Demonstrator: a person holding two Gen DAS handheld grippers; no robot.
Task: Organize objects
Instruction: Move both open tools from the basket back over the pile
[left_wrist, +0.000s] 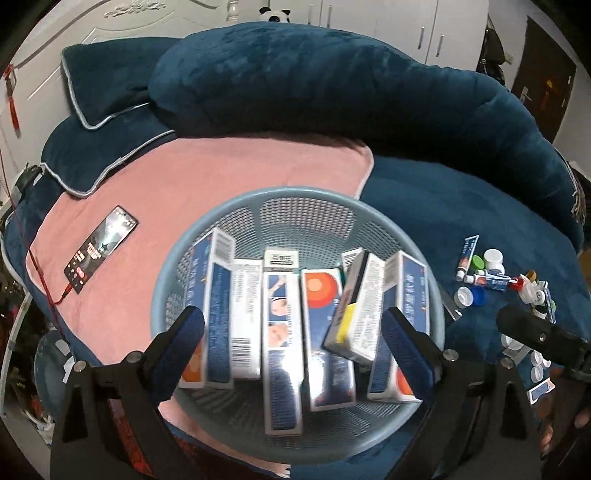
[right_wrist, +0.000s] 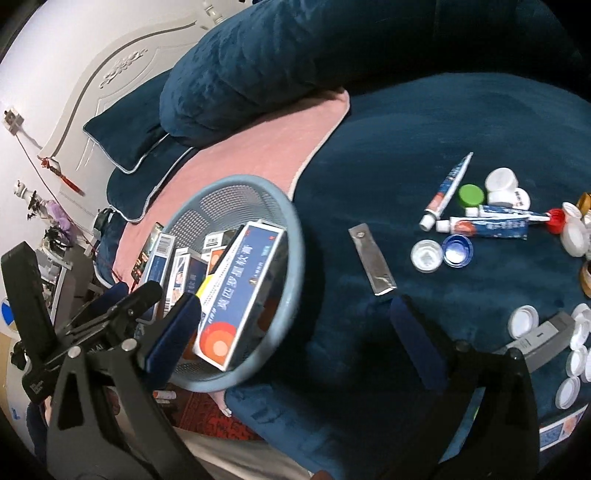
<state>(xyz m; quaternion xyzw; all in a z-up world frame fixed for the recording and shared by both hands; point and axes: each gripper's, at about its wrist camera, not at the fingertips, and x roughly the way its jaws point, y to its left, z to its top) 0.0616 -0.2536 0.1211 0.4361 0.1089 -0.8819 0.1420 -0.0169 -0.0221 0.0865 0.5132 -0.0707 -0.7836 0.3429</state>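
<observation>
Several cardboard boxes (left_wrist: 280, 332) stood packed in the blue basket (left_wrist: 295, 199) on the bed; tubes (right_wrist: 484, 225) and caps (right_wrist: 569, 387) lay loose on the blanket beside it. Both the left gripper (left_wrist: 295, 332) and right gripper (right_wrist: 295, 332) had their fingers wide and empty. Boxes looked light but crushable, so hold the broad faces; tubes were soft, best taken mid-body.

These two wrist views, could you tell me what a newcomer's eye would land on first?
First the round blue-grey basket, sitting where the pink towel meets the dark blue bedding, packed with medicine boxes standing side by side. Next, the scatter to its right: ointment tubes, loose bottle caps and a flat silver strip. A lit phone lies on the towel, left of the basket.
</observation>
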